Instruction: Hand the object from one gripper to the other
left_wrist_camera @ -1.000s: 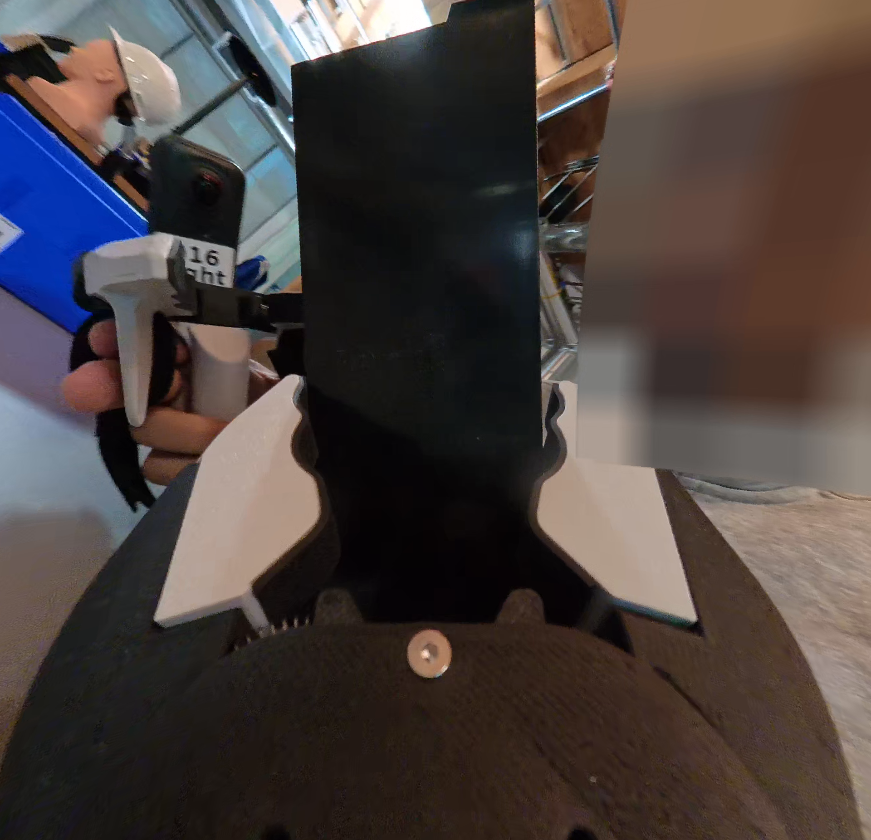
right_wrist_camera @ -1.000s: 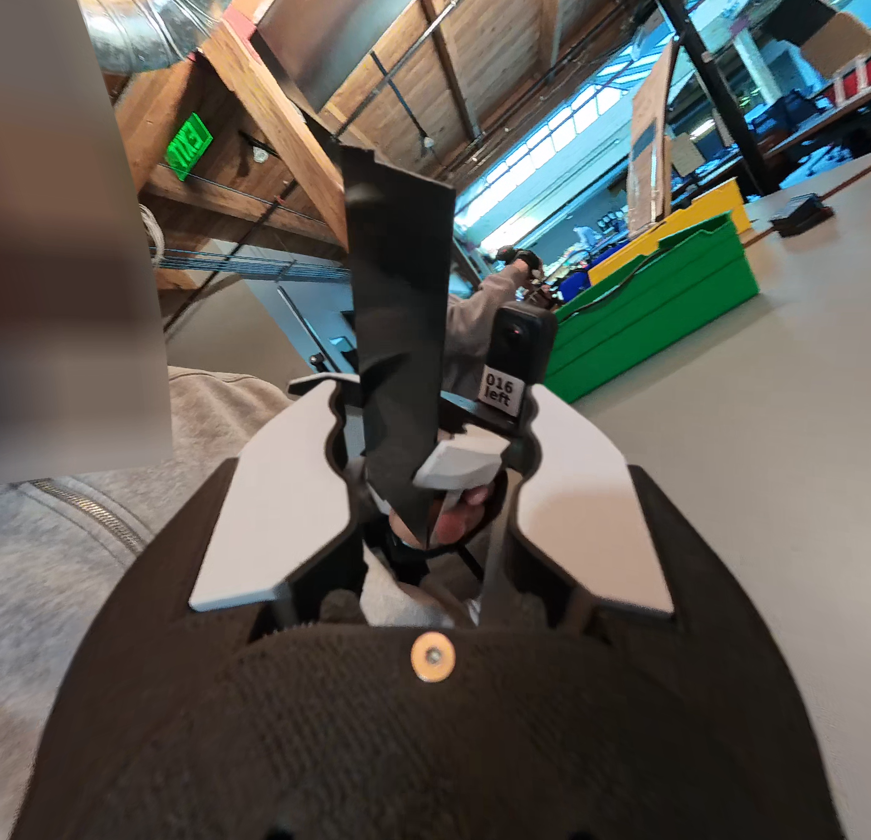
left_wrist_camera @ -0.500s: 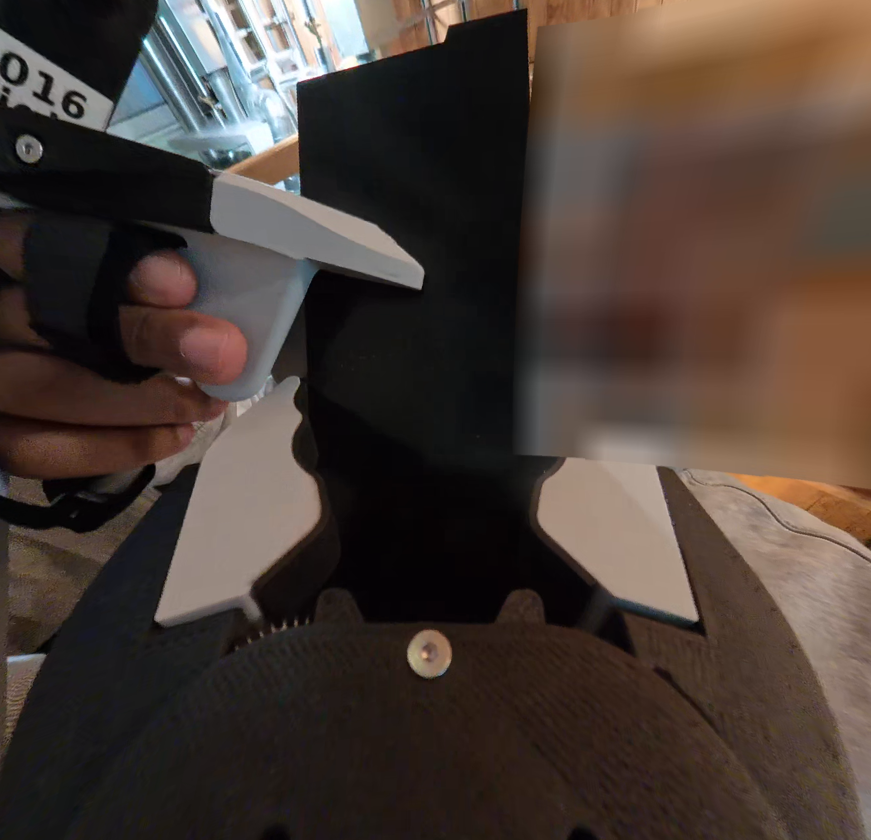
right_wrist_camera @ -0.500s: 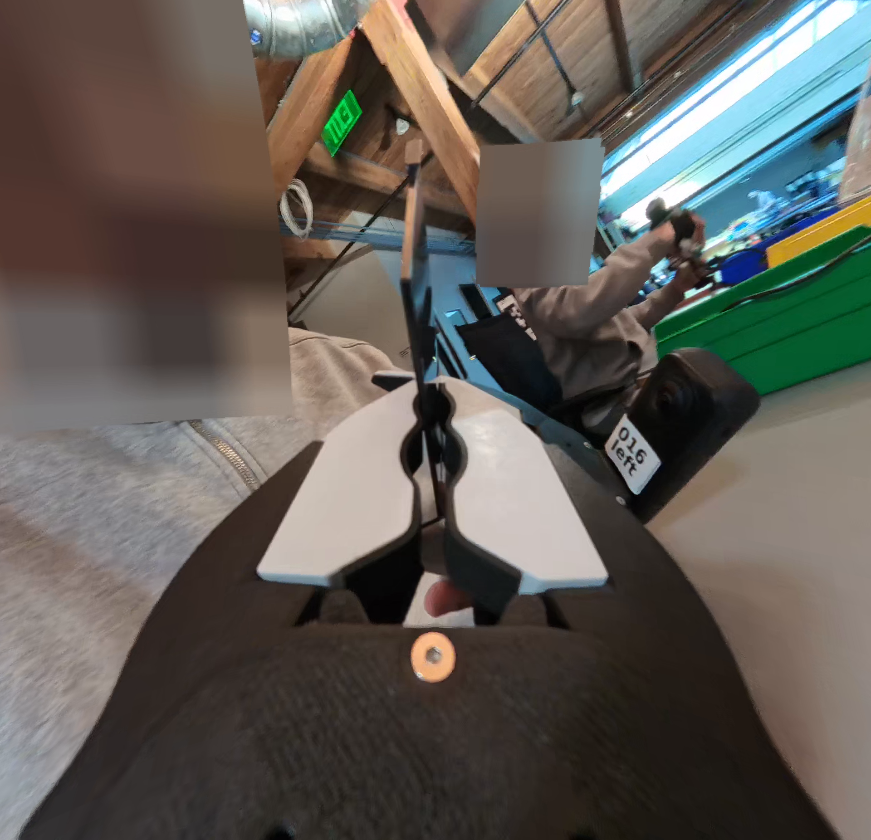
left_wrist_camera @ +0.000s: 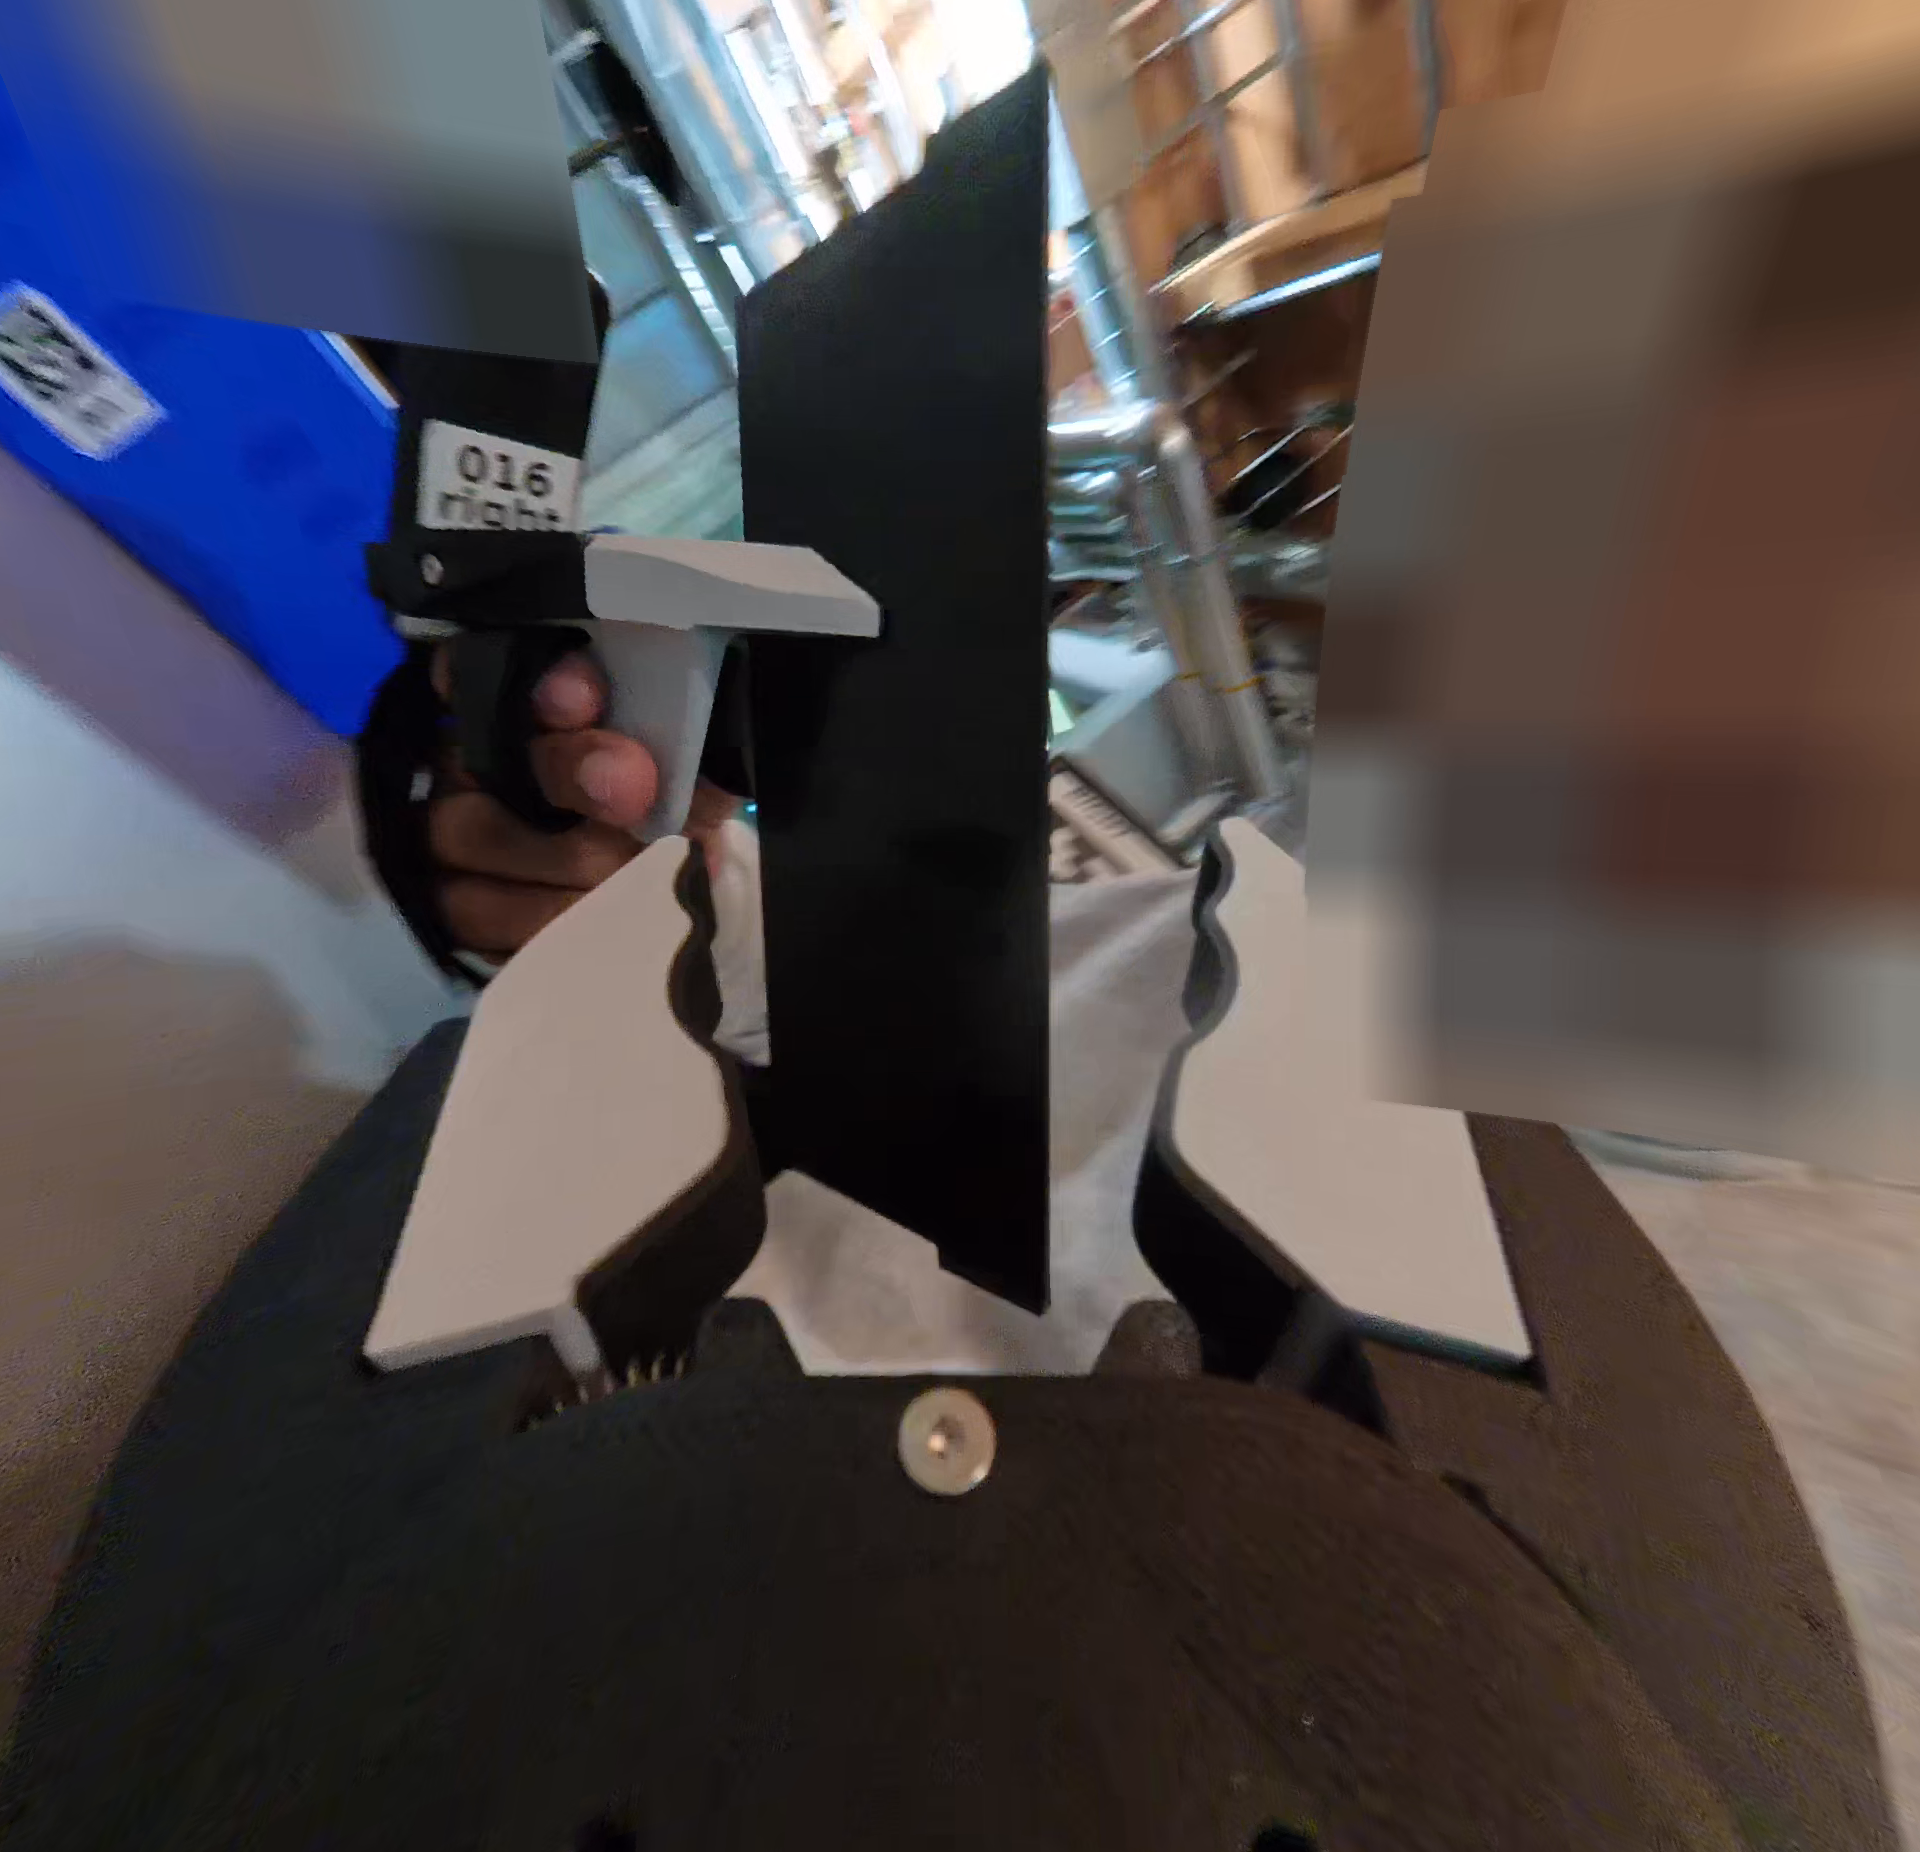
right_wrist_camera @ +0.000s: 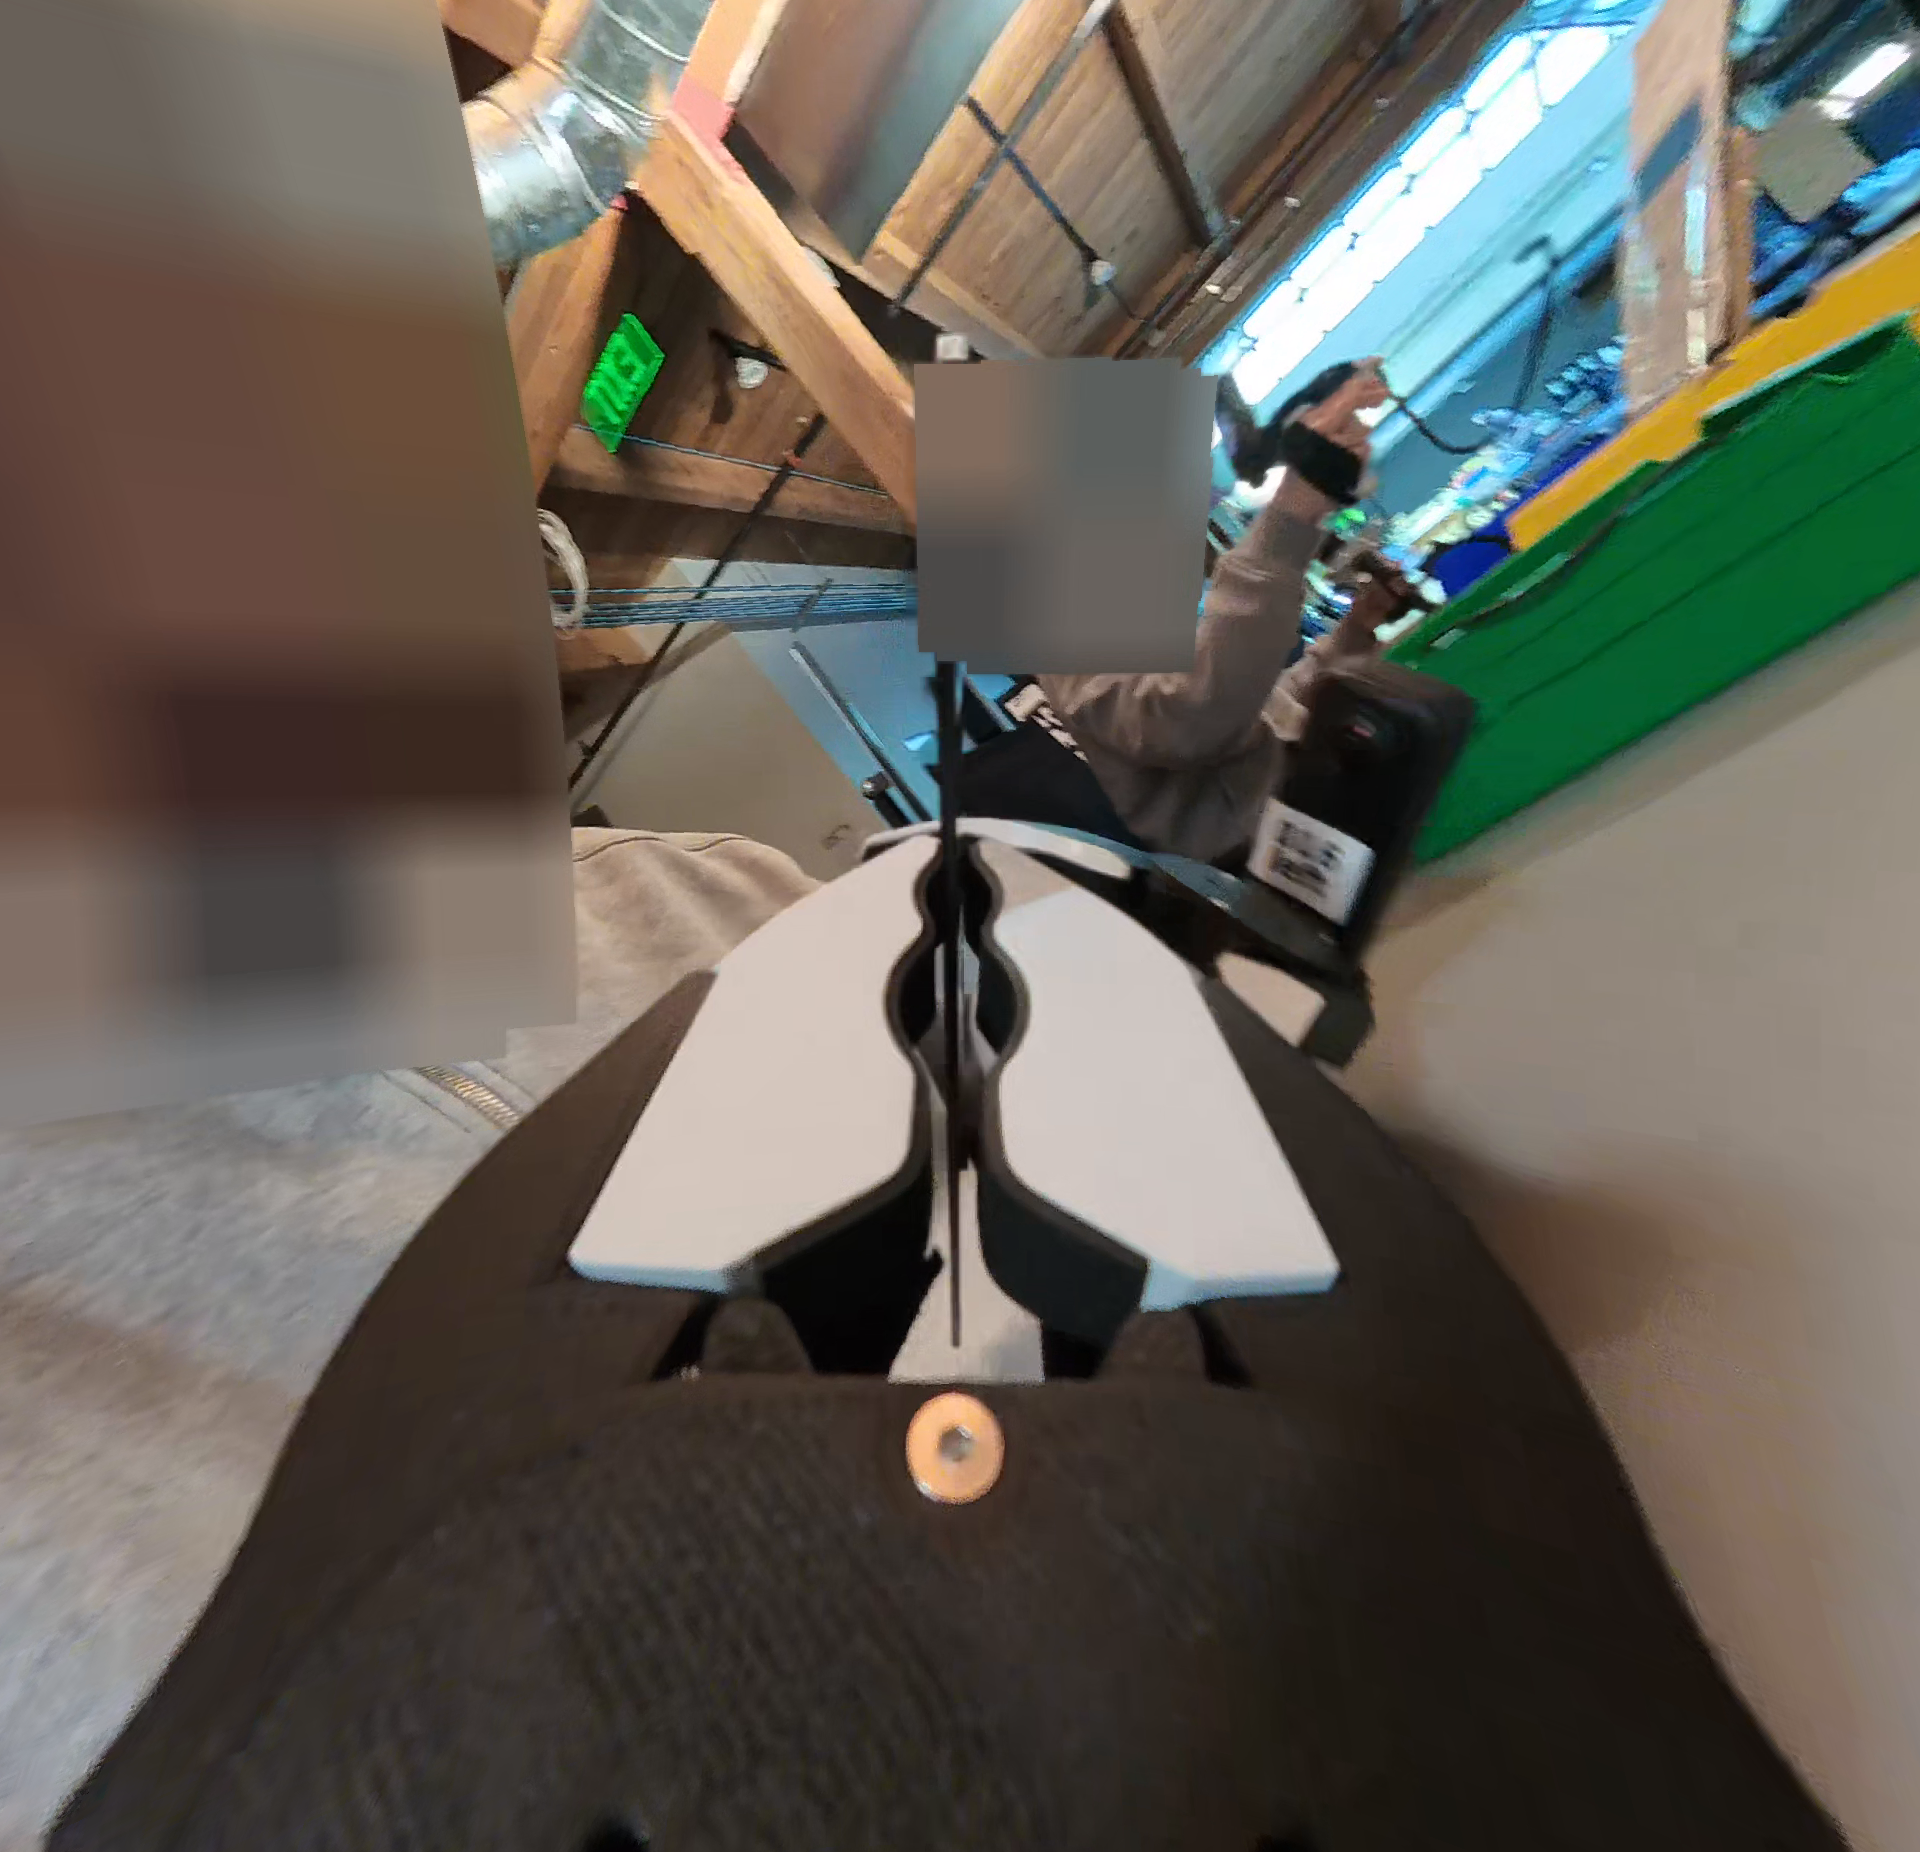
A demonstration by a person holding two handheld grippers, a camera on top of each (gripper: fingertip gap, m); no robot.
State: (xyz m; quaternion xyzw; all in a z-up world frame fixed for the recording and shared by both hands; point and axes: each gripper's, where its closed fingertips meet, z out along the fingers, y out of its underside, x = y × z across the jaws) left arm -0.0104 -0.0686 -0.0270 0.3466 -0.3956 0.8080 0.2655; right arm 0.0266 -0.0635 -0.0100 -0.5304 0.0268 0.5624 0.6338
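Right gripper [right_wrist_camera: 954, 903] is pressed tight on the black flat panel [left_wrist_camera: 899, 680], seen edge-on as a thin dark line between its 2 white fingers [right_wrist_camera: 790, 1064]. In the left wrist view the panel stands upright, and the left gripper [left_wrist_camera: 951, 929] is spread wide, both fingers [left_wrist_camera: 582, 1075] clear of the panel's edges. The right gripper clamps it from the left side there, a hand [left_wrist_camera: 540, 815] wrapped around its grip.
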